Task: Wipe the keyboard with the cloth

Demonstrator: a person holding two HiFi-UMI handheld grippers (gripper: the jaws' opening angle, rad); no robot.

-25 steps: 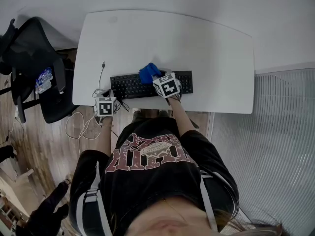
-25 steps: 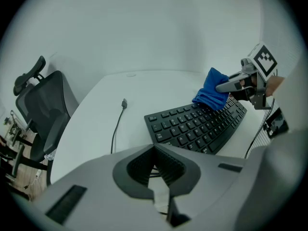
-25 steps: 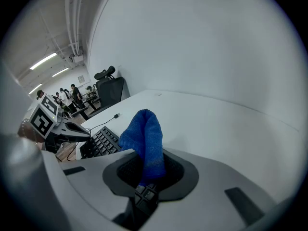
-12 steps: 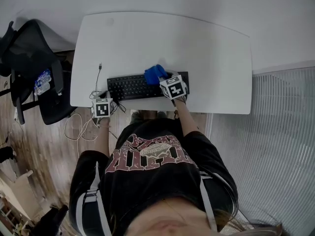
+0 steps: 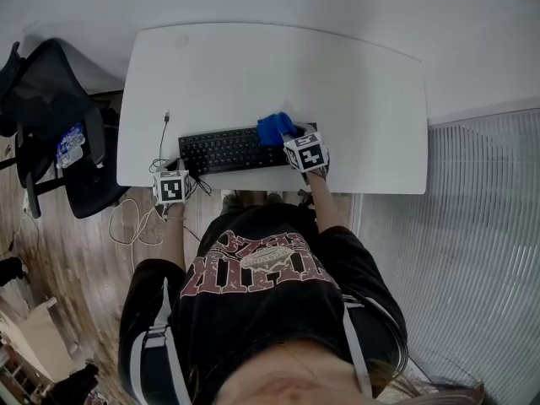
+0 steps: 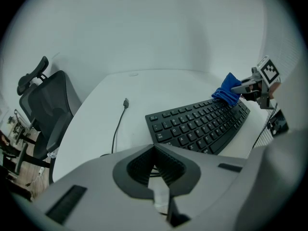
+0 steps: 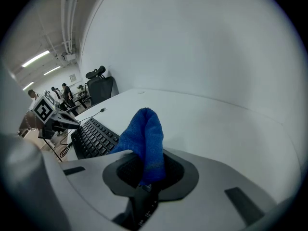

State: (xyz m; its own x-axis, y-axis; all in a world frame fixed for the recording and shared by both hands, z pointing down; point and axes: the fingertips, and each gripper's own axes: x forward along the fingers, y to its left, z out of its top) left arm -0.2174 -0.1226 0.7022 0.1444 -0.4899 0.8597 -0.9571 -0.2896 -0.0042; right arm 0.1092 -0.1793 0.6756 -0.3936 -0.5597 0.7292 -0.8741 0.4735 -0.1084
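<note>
Pale wall backs a white desk point(image 5: 354, 83) with a curved far edge, seen from steeply above; wooden floor point(image 5: 76, 251) lies to its left, where a black office chair point(image 5: 59, 99) stands just beside the desk's left end.

A black keyboard point(image 5: 224, 150) lies along the near edge of the desk, left of centre. At its right end sits a blue terry cloth point(image 5: 275, 128), touching the last keys. The right hand-held gripper point(image 7: 147, 170) has its jaws clamped on this cloth: in the right gripper view, the blue fabric rises out of the jaws in a folded hump and drapes toward the keys. From the left gripper view, the same cloth point(image 6: 227, 93) rests against the keyboard's far end.

The left hand-held gripper point(image 6: 155, 170) hovers at the desk's near-left corner, just beside the keyboard's left end. Its jaws are closed tip to tip with nothing between them. A black cable point(image 6: 115, 129) with a plug at its tip runs across the desk ahead of it, lying left of the keyboard.
</note>
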